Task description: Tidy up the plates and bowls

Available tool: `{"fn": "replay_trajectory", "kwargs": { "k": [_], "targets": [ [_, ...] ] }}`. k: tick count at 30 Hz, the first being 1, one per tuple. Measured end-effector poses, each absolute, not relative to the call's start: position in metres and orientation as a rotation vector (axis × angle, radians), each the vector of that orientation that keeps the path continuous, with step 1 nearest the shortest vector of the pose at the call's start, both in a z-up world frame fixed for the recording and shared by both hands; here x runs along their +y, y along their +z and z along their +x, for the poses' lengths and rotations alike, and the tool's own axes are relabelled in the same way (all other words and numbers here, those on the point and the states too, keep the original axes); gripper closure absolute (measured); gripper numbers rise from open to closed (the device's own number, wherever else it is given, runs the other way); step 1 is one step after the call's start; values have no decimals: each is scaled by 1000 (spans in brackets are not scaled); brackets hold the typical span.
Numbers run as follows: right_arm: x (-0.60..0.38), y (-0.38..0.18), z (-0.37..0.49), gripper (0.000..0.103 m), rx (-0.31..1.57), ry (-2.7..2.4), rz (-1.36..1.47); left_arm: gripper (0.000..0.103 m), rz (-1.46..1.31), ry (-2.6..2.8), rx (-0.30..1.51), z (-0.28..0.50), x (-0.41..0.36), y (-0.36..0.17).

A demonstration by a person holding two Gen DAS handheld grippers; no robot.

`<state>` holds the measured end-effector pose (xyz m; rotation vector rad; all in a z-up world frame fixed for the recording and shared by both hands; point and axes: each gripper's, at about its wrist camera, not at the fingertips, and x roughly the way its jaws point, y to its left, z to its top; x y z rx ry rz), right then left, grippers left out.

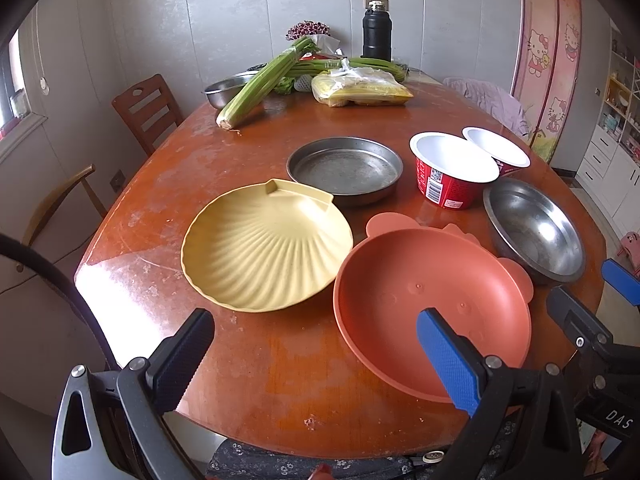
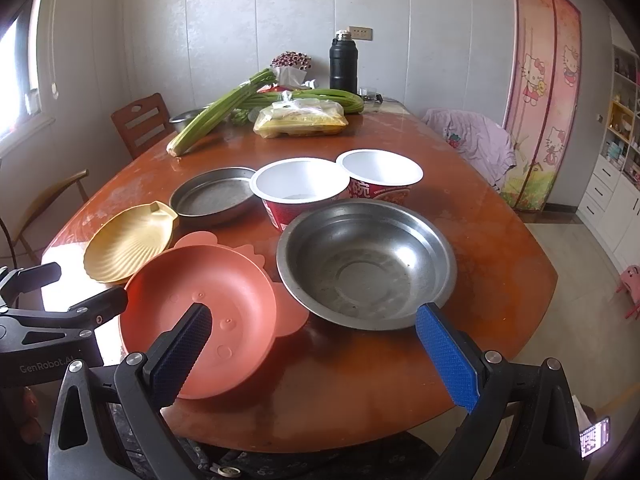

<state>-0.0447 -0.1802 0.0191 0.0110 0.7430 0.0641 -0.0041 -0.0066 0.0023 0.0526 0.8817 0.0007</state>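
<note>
Blue-padded left tongs (image 1: 320, 354) level, right tongs (image 2: 316, 354) gaping

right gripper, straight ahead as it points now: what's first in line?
Probably the steel bowl. The right gripper is open and empty above the near table edge, and the bowl's near rim sits between its jaws in the right wrist view. The orange plate lies off to the left. Height is unclear.

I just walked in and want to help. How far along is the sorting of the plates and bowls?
Nothing looks stacked. The yellow plate, orange plate, metal pan, steel bowl and two red cups all sit apart. The left gripper and right gripper are open and empty. Everything remains.
</note>
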Motion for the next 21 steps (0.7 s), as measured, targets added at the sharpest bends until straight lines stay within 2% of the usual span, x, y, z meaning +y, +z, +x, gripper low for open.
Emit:
{"fn": "replay_trajectory", "kwargs": {
  "k": [21],
  "targets": [
    [-175, 22, -45, 1, 742, 63, 2, 1, 49, -5, 879, -5, -3, 4]
  ]
}}
